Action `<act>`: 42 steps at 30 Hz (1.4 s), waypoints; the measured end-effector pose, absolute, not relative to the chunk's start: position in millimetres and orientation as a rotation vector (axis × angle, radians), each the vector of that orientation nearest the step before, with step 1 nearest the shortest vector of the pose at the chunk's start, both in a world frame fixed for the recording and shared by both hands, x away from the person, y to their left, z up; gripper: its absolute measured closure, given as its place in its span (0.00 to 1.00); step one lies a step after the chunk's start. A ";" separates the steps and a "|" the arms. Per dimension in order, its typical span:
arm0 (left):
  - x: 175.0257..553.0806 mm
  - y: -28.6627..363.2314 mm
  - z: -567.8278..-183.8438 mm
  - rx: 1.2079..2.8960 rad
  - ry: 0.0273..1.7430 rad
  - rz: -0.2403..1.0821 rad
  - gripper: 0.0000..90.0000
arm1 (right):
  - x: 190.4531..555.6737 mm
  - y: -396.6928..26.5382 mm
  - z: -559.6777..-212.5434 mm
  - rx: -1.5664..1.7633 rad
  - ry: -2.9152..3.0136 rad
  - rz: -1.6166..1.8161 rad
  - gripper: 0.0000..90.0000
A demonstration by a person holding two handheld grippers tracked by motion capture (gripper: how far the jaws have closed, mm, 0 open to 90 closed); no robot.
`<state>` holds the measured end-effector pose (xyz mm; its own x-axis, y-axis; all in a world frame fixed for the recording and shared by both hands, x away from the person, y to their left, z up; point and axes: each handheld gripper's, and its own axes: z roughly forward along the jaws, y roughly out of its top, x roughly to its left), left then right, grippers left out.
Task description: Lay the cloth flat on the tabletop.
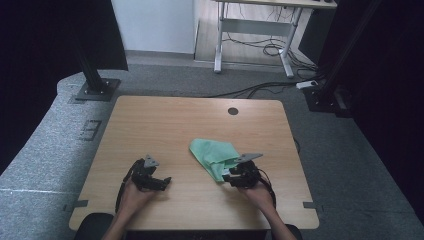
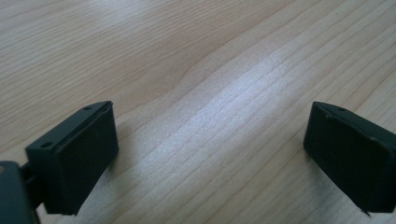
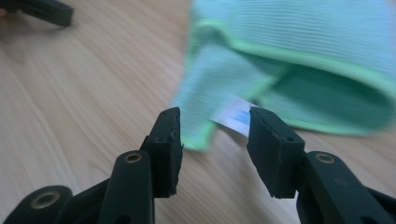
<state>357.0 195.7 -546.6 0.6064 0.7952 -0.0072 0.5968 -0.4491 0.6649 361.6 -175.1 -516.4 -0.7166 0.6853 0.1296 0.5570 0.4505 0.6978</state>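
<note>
A green cloth (image 1: 215,152) lies crumpled and folded over on the wooden table (image 1: 165,125), right of centre. My right gripper (image 1: 227,176) sits at its near edge. In the right gripper view the jaws (image 3: 215,135) stand apart, and between them hang a loose corner of the cloth (image 3: 299,42) and its white label (image 3: 236,114); the pads do not press on either. My left gripper (image 1: 162,181) rests near the front left of the table, well clear of the cloth. Its jaws (image 2: 210,149) are wide open over bare wood.
A round dark grommet (image 1: 233,111) marks the table's far side. Black stand bases sit on the carpet at the back left (image 1: 95,87) and back right (image 1: 322,97). A desk frame (image 1: 255,30) and floor cables lie beyond. The left gripper's tip (image 3: 46,11) shows far off.
</note>
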 end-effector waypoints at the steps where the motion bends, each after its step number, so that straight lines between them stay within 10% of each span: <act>1: 357.0 195.7 -546.6 2.200 1.093 0.407 0.09 | 361.6 -175.1 -516.4 1.093 2.526 1.117 0.60; 14: 378.9 131.9 -514.6 2.187 0.905 0.375 0.30 | 384.7 -188.2 -514.0 1.144 2.467 1.081 0.79; 30: 415.3 66.0 -519.0 2.213 0.847 0.287 0.32 | 402.8 -167.9 -533.2 1.131 2.507 1.021 0.63; 37: 417.5 57.3 -531.5 2.261 0.812 0.262 0.87 | 397.4 -167.2 -536.2 1.087 2.506 0.951 0.91; 42: 414.6 63.5 -521.5 2.216 0.815 0.270 0.94 | 393.9 -171.5 -533.7 1.080 2.497 0.947 0.93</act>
<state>414.6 63.5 -521.5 0.7752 0.6292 -0.0557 0.4720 -0.5185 0.7130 393.9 -171.5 -533.7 -0.6897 0.7238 0.0183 0.5540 0.5113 0.6571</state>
